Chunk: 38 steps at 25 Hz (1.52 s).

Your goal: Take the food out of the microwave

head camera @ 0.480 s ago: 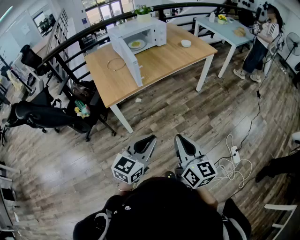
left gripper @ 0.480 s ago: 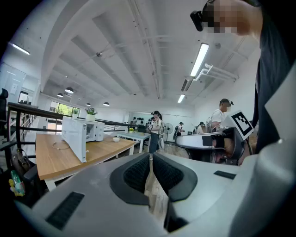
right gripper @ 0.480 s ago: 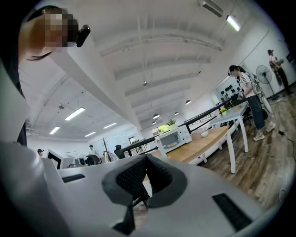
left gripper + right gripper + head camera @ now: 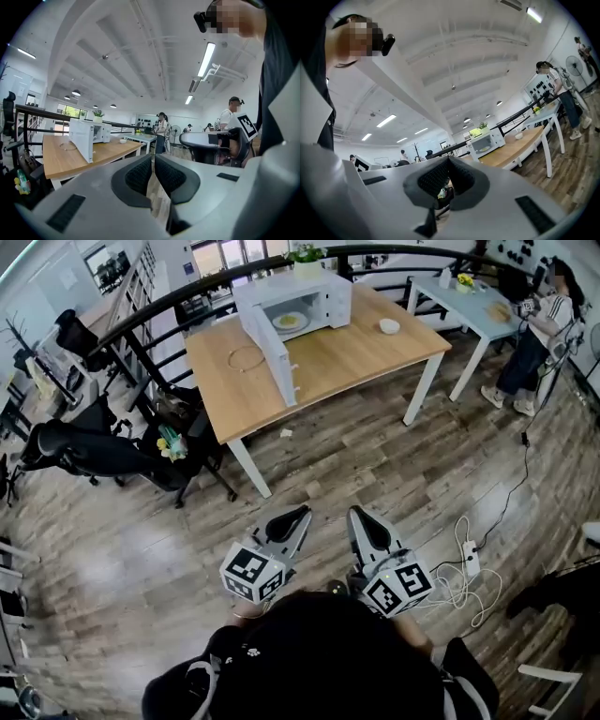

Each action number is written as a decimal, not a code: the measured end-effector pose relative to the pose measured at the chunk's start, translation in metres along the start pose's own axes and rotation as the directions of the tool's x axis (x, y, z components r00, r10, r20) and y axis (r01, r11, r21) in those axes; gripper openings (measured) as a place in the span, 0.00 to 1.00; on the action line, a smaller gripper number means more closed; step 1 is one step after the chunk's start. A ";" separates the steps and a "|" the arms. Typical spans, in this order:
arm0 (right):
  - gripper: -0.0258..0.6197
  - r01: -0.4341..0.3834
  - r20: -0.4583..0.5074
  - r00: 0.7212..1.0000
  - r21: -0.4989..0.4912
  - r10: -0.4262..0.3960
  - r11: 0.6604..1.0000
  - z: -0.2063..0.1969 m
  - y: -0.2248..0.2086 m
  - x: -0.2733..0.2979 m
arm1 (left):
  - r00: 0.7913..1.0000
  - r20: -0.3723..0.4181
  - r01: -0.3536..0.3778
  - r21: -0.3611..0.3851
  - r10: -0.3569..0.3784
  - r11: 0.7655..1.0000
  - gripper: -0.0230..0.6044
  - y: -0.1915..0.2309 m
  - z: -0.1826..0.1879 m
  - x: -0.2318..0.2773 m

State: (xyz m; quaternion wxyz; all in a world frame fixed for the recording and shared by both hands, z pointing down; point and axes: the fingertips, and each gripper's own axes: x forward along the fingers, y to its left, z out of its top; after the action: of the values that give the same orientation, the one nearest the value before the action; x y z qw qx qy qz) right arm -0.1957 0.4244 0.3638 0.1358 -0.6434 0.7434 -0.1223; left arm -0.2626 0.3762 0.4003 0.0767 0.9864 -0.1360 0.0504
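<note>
A white microwave (image 4: pixel 295 301) stands at the far side of a wooden table (image 4: pixel 328 357), its door (image 4: pixel 270 348) swung open toward me. Inside it lies a plate of yellow food (image 4: pixel 291 322). The microwave (image 4: pixel 89 136) shows small in the left gripper view, and the microwave (image 4: pixel 487 140) shows small in the right gripper view. My left gripper (image 4: pixel 302 512) and right gripper (image 4: pixel 355 513) are held low in front of my body, over the floor and well short of the table. Both are shut with nothing between the pads.
A small white bowl (image 4: pixel 388 326) and a thin ring (image 4: pixel 246 357) lie on the wooden table. Black chairs (image 4: pixel 112 456) stand left of it. A light blue table (image 4: pixel 487 310) and a person (image 4: pixel 534 334) are at the far right. A power strip with cables (image 4: pixel 469 563) lies on the floor.
The view has shifted slightly, so the table and microwave sit a little further right and up in the frame. Both grippers stay shut in about the same place.
</note>
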 end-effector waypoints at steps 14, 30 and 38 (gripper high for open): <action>0.04 -0.041 -0.009 0.999 0.004 0.041 0.999 0.016 -0.033 0.009 | 0.996 0.027 -0.091 0.006 0.091 0.996 0.08 0.003 0.014 0.024; 0.05 -0.103 -0.073 0.992 0.049 0.107 0.993 0.009 -0.060 0.007 | 0.982 0.020 -0.188 -0.019 0.188 0.982 0.09 0.002 0.008 0.037; 0.06 -0.067 -0.058 0.996 0.034 0.069 0.997 0.021 -0.090 0.024 | 0.989 0.043 -0.140 -0.039 0.142 0.989 0.08 0.023 0.009 0.080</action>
State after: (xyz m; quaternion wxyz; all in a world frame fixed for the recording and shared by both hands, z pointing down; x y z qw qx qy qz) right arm -0.1080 0.3877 0.3751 0.1282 -0.6116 0.7664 -0.1486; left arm -0.1913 0.3321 0.4046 0.0873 0.9737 -0.2080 0.0308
